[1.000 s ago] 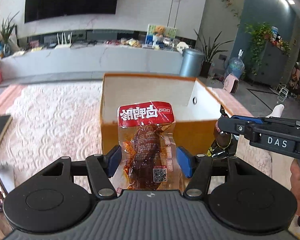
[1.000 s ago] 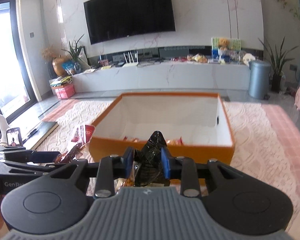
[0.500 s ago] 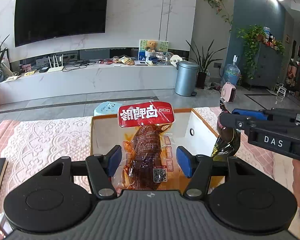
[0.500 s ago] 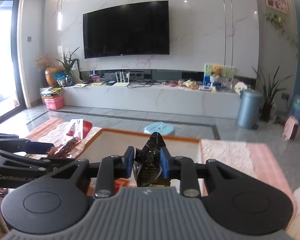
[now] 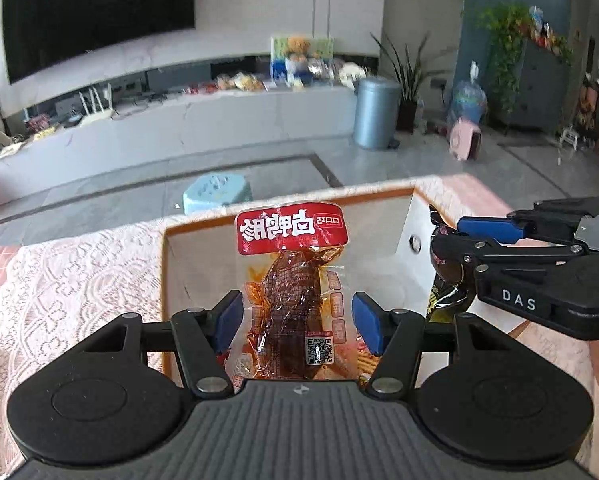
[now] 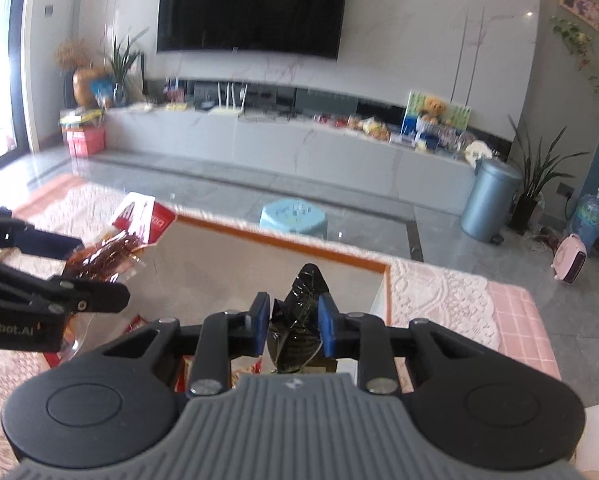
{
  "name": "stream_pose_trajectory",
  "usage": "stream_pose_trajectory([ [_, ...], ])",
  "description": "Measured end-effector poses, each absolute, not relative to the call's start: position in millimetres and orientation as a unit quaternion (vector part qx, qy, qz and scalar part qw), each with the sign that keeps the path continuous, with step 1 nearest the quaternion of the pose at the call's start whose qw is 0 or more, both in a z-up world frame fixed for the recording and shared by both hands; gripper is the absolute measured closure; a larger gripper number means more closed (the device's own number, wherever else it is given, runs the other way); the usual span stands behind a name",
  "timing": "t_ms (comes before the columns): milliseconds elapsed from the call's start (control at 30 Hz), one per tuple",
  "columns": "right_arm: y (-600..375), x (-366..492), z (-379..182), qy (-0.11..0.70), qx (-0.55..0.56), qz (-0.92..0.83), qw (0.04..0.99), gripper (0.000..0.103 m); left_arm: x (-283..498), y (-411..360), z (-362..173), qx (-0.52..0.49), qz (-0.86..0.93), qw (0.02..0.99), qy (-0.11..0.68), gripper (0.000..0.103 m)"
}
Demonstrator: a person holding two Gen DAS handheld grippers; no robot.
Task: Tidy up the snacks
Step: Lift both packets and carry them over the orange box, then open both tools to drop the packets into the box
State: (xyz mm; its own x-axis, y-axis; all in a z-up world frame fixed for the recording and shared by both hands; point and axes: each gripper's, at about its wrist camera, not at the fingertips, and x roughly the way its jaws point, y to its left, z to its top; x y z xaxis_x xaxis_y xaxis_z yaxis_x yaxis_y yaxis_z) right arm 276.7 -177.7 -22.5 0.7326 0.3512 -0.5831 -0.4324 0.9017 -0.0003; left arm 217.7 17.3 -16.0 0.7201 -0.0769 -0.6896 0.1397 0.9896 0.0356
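While the left wrist watched: left gripper (image 5: 295, 318) pinched the red-topped packet (image 5: 291, 280), label visible, above the orange box (image 5: 165, 272).
Right wrist alone: right gripper (image 6: 293, 324) was closing, pads squeezing the dark wrapper (image 6: 304, 286).

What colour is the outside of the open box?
Orange, with a white inside; the box rim shows best in the right wrist view.

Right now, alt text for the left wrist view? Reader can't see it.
The left gripper holds a clear snack packet with a red label over an open orange box on a lace-covered surface. At right, the right gripper pinches a dark wrapper, its jaws closing. A living room with a wall TV lies beyond.
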Motion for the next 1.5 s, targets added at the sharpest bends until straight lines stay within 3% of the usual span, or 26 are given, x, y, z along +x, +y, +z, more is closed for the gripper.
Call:
stream_pose_trajectory([
  [100, -168, 291, -39, 0.321, -0.084, 0.211, 0.919, 0.083, 231, 20, -27, 0.047, -0.063, 0.916, 0.393, 0.034],
  [200, -160, 303, -53, 0.342, -0.104, 0.21, 0.91, 0.098, 242, 20, -36, 0.061, -0.058, 0.909, 0.409, 0.034],
  [800, -141, 339, -100, 0.419, -0.127, 0.211, 0.874, 0.098, 277, 11, -64, 0.112, -0.039, 0.888, 0.445, 0.034],
  [867, -141, 339, -98, 0.418, -0.123, 0.212, 0.875, 0.093, 278, 10, -65, 0.117, -0.037, 0.887, 0.446, 0.034],
  [933, -141, 336, -96, 0.416, -0.124, 0.211, 0.876, 0.077, 281, 9, -66, 0.126, -0.032, 0.885, 0.446, 0.034],
  [1133, -144, 325, -87, 0.407, -0.125, 0.215, 0.879, 0.062, 284, 4, -68, 0.15, -0.021, 0.88, 0.45, 0.034],
  [1500, -153, 318, -85, 0.407, -0.126, 0.206, 0.881, 0.057, 288, 3, -73, 0.161, -0.003, 0.861, 0.482, 0.03],
])
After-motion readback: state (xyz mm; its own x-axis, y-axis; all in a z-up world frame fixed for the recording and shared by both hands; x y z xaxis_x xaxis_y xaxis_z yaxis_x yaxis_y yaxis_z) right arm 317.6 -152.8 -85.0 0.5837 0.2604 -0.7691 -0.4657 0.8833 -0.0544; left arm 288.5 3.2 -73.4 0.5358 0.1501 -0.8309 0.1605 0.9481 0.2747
